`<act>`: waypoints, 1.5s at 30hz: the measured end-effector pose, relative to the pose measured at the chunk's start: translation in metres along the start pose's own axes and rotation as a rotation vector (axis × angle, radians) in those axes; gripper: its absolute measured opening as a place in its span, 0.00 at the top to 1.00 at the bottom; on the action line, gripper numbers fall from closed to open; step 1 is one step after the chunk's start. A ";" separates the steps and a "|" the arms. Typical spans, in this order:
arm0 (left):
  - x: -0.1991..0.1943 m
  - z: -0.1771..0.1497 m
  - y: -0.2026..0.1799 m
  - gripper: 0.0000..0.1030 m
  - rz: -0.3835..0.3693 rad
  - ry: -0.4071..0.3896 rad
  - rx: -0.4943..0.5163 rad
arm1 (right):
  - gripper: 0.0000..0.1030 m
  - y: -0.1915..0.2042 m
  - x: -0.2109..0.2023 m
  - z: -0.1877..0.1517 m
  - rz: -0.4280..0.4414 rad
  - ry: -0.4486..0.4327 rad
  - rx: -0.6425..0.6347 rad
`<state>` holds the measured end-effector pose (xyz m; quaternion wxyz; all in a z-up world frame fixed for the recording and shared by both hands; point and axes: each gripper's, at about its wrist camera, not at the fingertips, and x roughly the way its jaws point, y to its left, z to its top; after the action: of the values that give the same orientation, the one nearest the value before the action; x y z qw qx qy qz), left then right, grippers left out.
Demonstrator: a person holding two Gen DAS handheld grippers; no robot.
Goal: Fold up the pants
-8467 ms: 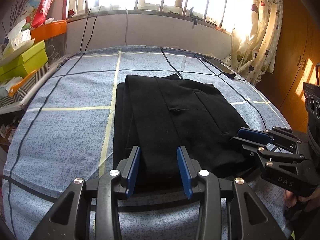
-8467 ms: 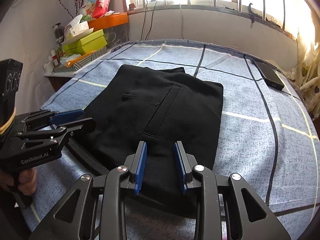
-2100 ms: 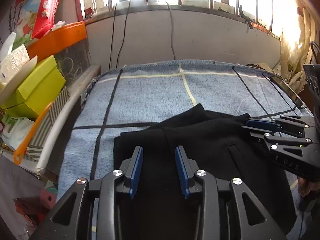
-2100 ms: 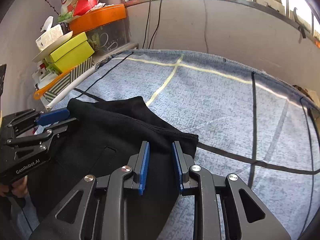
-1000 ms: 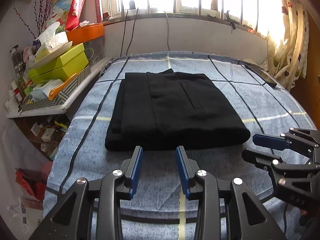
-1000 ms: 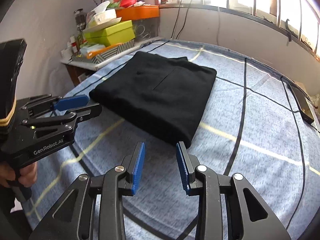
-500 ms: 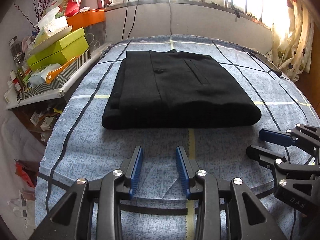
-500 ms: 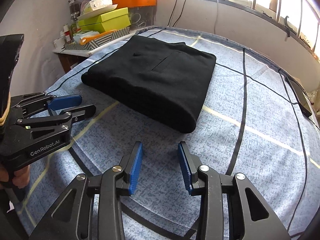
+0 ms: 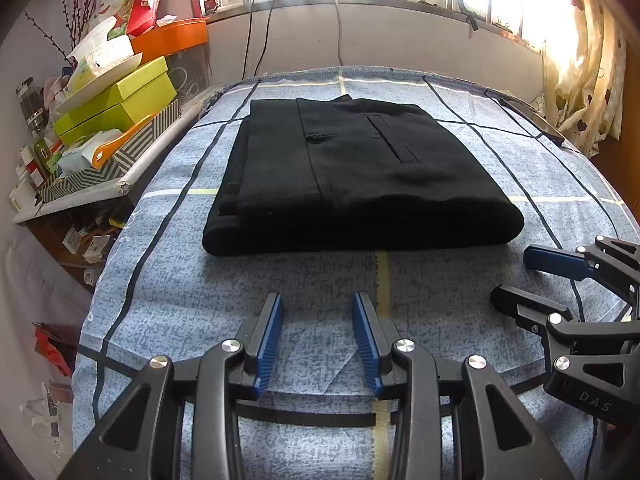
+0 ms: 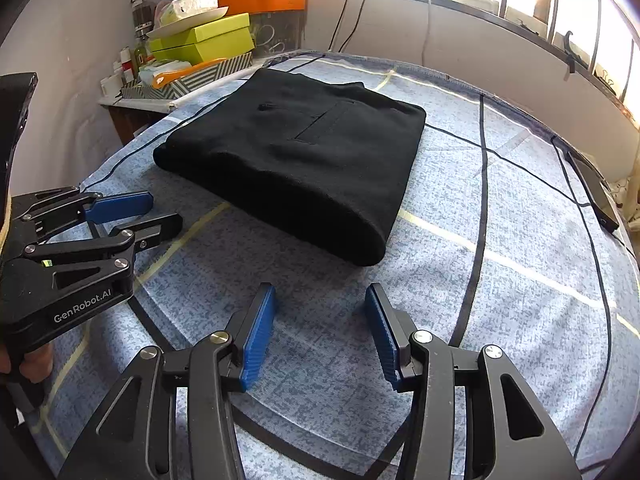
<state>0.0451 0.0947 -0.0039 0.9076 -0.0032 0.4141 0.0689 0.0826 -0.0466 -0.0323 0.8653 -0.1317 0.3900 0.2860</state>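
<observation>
Both grippers had drawn back off the pants [image 9: 360, 176], folded on the bedspread [image 9: 320, 280]. Left gripper [image 9: 318, 344] and right gripper [image 10: 320, 332]: parted, empty. Cloth likely soft, thick, limp; grasp folded edge.

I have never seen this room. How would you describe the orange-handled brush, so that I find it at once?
Start at the blue checked bed and look to the cluttered shelf on the left side in the left wrist view. Below the lime-green boxes sits a black-and-white striped box. The brush handle lies slanted across it, the only long, thin orange thing there.
</observation>
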 end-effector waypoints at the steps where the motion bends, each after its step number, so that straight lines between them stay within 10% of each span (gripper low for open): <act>1: 0.000 0.000 0.000 0.62 0.000 0.000 0.001 | 0.54 0.000 0.000 0.000 0.000 0.000 0.000; 45: 0.001 -0.001 0.003 0.56 -0.003 0.006 -0.018 | 0.53 0.000 0.000 0.000 0.002 0.000 0.001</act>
<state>0.0445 0.0978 -0.0049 0.9065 -0.0122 0.4160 0.0715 0.0828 -0.0469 -0.0326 0.8651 -0.1307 0.3904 0.2867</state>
